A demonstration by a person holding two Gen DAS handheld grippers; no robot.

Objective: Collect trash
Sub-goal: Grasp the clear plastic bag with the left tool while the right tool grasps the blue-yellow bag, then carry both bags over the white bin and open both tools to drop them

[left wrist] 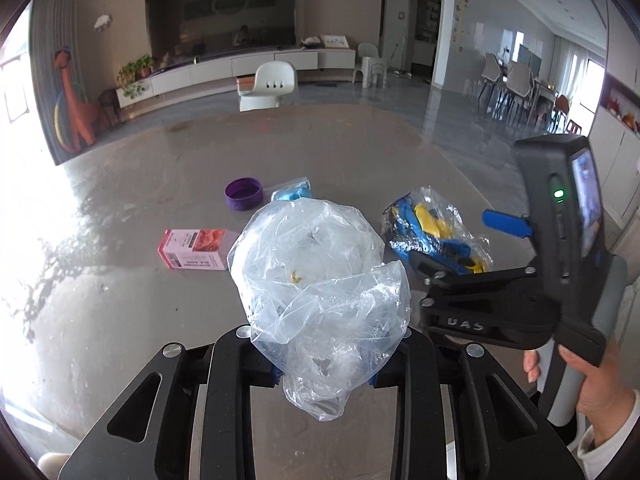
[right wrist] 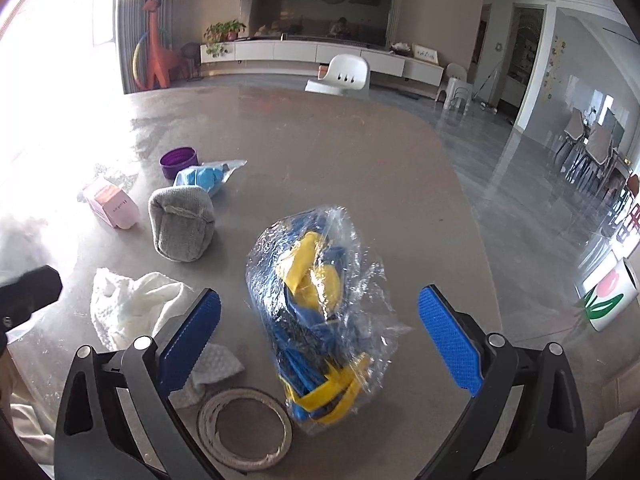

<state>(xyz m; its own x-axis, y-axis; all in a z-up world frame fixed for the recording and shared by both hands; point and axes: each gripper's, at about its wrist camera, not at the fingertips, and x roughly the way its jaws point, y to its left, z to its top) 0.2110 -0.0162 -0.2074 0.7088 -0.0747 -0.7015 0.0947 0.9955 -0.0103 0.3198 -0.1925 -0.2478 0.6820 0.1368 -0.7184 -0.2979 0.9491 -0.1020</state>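
Note:
My left gripper (left wrist: 326,376) is shut on a crumpled clear plastic bag (left wrist: 316,280) and holds it above the grey table (left wrist: 160,320). My right gripper (right wrist: 320,340) is open, its blue pads (right wrist: 192,332) on either side of a clear packet of blue and yellow pieces (right wrist: 316,312) that lies on the table. That packet also shows in the left wrist view (left wrist: 432,236), with the right gripper (left wrist: 492,280) beside it. A pink carton (left wrist: 196,248), a purple cap (left wrist: 244,194) and a blue wrapped packet (left wrist: 292,190) lie further back.
In the right wrist view a grey cloth bundle (right wrist: 182,226), a white crumpled tissue (right wrist: 136,304) and a tape ring (right wrist: 244,428) lie on the left. The table edge (right wrist: 472,200) curves on the right. A white chair (right wrist: 344,74) stands beyond.

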